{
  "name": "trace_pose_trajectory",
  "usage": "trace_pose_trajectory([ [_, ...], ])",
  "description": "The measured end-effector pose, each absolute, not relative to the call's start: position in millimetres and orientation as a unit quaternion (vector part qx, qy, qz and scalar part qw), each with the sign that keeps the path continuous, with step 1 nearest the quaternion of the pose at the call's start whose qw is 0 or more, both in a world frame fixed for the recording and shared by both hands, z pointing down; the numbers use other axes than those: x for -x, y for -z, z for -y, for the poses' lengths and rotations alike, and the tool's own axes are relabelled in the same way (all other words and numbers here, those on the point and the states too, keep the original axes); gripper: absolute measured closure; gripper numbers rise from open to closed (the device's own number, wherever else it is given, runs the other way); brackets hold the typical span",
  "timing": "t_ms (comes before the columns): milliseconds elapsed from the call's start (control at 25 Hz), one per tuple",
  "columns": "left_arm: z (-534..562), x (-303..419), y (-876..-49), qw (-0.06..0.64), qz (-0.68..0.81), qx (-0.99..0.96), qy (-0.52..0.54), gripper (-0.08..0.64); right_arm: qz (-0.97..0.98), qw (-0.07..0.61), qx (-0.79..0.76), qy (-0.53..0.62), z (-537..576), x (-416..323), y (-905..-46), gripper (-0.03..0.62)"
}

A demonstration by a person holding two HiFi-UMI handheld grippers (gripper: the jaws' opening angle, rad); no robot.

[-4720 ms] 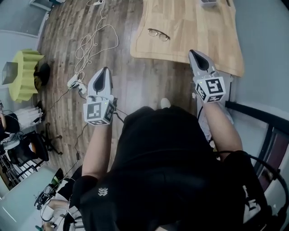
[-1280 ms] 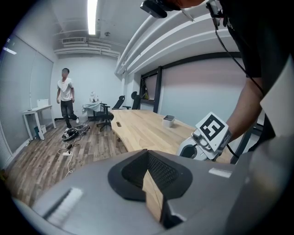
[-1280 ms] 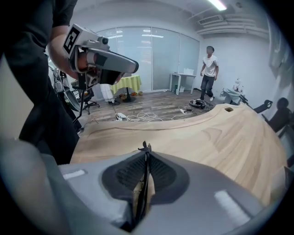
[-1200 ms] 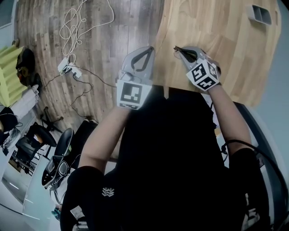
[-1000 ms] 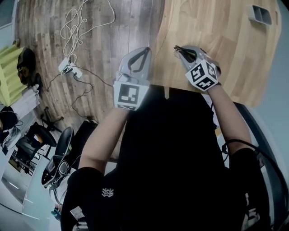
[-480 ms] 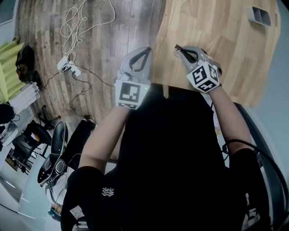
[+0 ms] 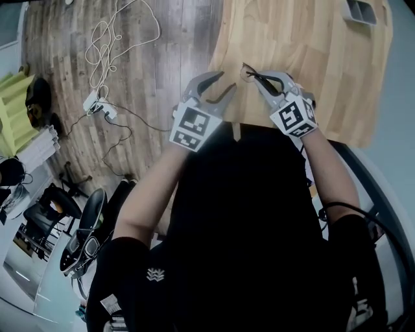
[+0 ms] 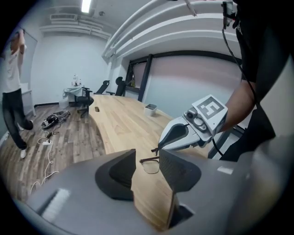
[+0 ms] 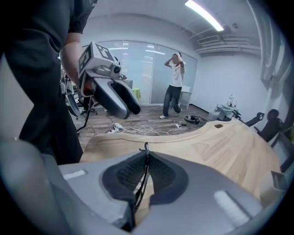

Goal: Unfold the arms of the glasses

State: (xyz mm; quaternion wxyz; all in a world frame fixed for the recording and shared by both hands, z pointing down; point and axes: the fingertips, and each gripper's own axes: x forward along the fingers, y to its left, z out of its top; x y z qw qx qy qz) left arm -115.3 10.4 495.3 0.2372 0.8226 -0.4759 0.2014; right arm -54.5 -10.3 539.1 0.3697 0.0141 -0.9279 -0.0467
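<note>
The thin dark-framed glasses (image 7: 247, 70) hang over the near edge of the wooden table (image 7: 305, 45), with my right gripper (image 7: 254, 75) shut on them. In the right gripper view the dark frame (image 9: 145, 170) runs as a thin line between the closed pads of my right gripper (image 9: 146, 153). My left gripper (image 7: 228, 79) stands just left of the glasses. Its jaws have just been opening, and nothing is pressed between them. In the left gripper view one lens of the glasses (image 8: 150, 164) shows through the gap of my left gripper (image 8: 147, 153), held by the right gripper (image 8: 161, 146) beyond.
A small grey container (image 7: 360, 10) sits at the table's far end. White cables and a power strip (image 7: 97, 104) lie on the wooden floor to the left. A person (image 9: 175, 87) stands far off, and office chairs (image 8: 85, 96) stand beyond the table.
The left gripper has swung right toward the glasses and its jaws have opened. The right gripper has risen a little, still holding the glasses.
</note>
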Motion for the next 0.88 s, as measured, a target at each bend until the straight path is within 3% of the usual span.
trace_pose_trajectory([
  [320, -9, 51, -499, 0.267, 0.375, -0.866, -0.197, 0.316, 0.948, 0.31, -0.037, 0.061, -1, 28, -511, 0.575],
  [880, -13, -19, -491, 0.276, 0.254, -0.905, -0.199, 0.308, 0.957, 0.275, -0.069, 0.06, -10, -11, -488, 0.577],
])
